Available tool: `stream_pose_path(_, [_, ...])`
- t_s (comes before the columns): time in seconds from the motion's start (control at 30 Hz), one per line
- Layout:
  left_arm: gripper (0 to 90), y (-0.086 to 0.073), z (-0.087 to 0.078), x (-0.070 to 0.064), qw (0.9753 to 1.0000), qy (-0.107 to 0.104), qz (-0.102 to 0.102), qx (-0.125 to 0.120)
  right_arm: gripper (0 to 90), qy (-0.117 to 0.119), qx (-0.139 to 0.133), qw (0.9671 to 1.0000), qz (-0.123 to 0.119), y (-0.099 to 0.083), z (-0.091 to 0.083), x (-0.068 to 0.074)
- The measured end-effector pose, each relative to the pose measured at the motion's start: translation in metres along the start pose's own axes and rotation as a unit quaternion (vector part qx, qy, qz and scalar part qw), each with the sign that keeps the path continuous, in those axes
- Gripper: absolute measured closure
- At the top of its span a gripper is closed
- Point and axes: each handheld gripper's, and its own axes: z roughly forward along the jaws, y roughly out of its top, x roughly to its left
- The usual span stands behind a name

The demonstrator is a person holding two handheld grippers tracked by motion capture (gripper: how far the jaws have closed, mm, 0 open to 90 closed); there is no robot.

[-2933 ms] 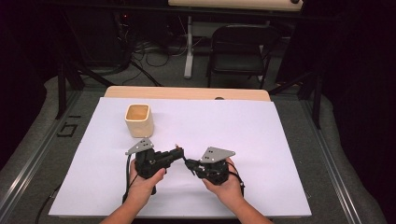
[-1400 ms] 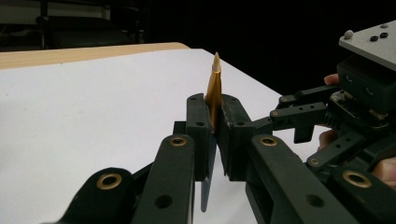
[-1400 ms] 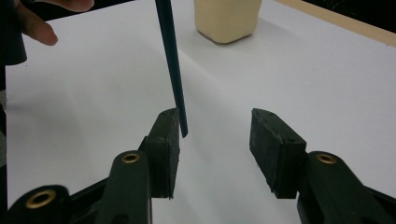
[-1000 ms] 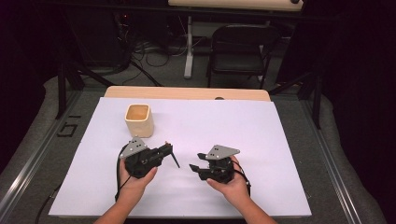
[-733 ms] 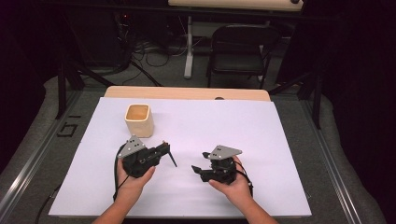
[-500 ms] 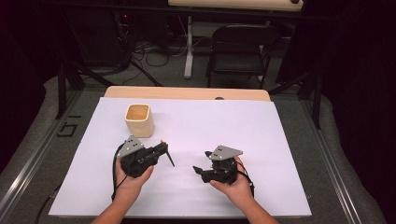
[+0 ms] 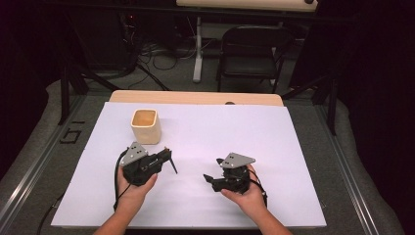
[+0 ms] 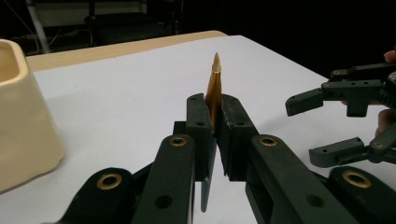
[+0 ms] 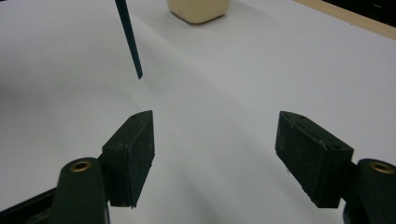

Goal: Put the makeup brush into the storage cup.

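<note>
Fingers of the left gripper point(image 7: 165, 157), lower left of the high view, are clamped on a thin dark pen point(image 8: 214, 88), tip raised above the white counter point(image 7: 274, 142); a cream cup point(image 7: 146, 126) stands above-left; the right gripper point(image 7: 211, 179), lower centre-right, gapes wide, empty

White-covered table point(image 7: 293, 161), cream cup point(image 7: 146, 126) on it

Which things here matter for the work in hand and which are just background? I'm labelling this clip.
In the job:
left claw, shut on a thin dark pencil with an orange tip
right claw, open
cream square ceramic cup

Just about:
black folding chair
floor cables
</note>
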Motion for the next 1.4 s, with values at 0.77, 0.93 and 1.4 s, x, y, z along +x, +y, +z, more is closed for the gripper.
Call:
stream_pose_path(0.77, [83.7,0.008,-0.015,0.018,0.9979,0.065,0.000,0.005,28.5,-0.008,-0.003,0.9999,0.011,-0.002,-0.001,-0.005])
stream_pose_path(0.93, [83.7,0.011,-0.018,0.023,0.9973,0.073,-0.007,0.002,28.5,-0.009,-0.004,0.9998,0.015,-0.003,-0.001,-0.007])
stream_pose_path(1.4, [83.8,0.025,-0.021,0.037,0.9965,0.083,-0.008,0.002,28.5,-0.013,-0.003,0.9998,0.017,-0.004,-0.001,-0.009])
